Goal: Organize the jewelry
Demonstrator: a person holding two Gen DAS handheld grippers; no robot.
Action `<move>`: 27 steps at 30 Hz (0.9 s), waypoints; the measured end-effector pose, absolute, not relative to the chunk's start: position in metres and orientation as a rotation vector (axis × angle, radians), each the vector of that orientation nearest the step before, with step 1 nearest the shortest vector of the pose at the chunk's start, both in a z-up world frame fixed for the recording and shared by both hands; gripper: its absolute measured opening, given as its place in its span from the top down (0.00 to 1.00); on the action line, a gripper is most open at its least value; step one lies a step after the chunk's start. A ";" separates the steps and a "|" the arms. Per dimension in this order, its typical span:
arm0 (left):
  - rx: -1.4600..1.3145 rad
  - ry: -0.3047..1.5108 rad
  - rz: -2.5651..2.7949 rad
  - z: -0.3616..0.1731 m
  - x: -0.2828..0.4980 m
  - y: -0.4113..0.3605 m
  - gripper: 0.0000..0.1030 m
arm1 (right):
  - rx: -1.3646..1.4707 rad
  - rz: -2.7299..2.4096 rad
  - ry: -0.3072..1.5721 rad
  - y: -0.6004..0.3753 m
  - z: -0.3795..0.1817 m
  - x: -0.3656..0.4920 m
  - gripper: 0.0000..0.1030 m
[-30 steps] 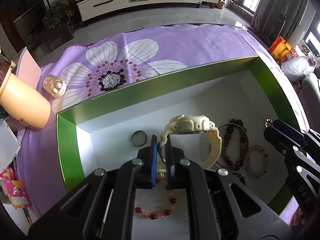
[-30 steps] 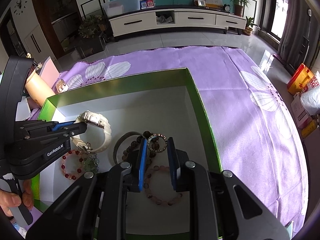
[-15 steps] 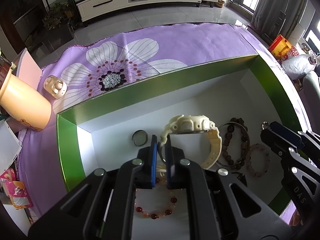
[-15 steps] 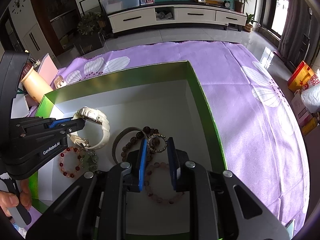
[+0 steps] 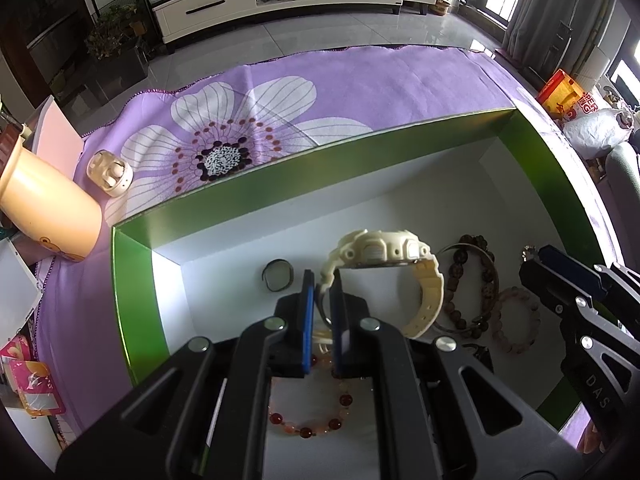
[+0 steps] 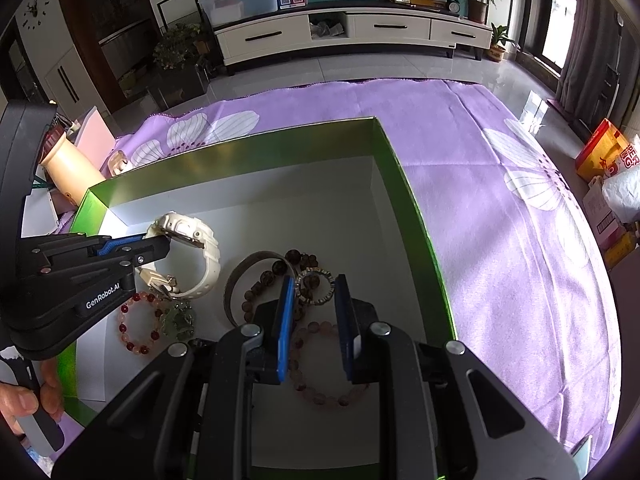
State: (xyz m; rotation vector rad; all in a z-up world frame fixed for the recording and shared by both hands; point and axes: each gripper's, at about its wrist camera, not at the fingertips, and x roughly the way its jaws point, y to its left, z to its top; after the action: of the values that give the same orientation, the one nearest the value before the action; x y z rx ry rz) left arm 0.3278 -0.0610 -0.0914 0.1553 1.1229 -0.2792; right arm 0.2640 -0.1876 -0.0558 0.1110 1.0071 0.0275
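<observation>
both tongs sit over the green box point(image 5: 256, 196), whose white floor holds the jewelry. left gripper point(image 5: 322, 280) has its blue pads pressed nearly together on the strap of the cream watch point(image 5: 380, 252), pinching it so the watch face stands up off the floor and the loose end of the strap curves down toward the box bottom. in the right wrist view the same watch point(image 6: 188, 236) juts from the tip of the left tool, above a red bead bracelet point(image 6: 138, 328) that lies flat beneath it, touching a small greenish charm cluster point(image 6: 180, 320). a small dark ring point(image 5: 278, 276) lies just beyond the left pads, apart from the rest. further right come a grey bangle point(image 6: 244, 276) overlapped by a dark wooden bead bracelet point(image 6: 276, 272), then a pale pink bead bracelet point(image 6: 320, 364) near the front. right gripper point(image 6: 314, 312) is spread, its pads either side of a small metal beaded ring point(image 6: 316, 286) without touching it, and the pink bracelet lies on the floor below the gap. outside the box, on the purple flowered cloth point(image 5: 360, 88), stand a peach tumbler point(image 5: 44, 208) at the far left and a small cream earbud case point(image 5: 110, 172) beside it.
</observation>
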 end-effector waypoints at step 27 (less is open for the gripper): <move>0.160 1.121 -0.274 -0.093 0.327 -0.063 0.93 | 0.116 0.020 1.008 -0.188 -0.056 0.264 0.81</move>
State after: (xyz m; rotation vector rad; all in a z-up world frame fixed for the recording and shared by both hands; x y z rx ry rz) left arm 0.3266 -0.0628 -0.0925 0.1596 1.1210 -0.2737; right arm 0.2638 -0.1884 -0.0556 0.1161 1.0077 0.0201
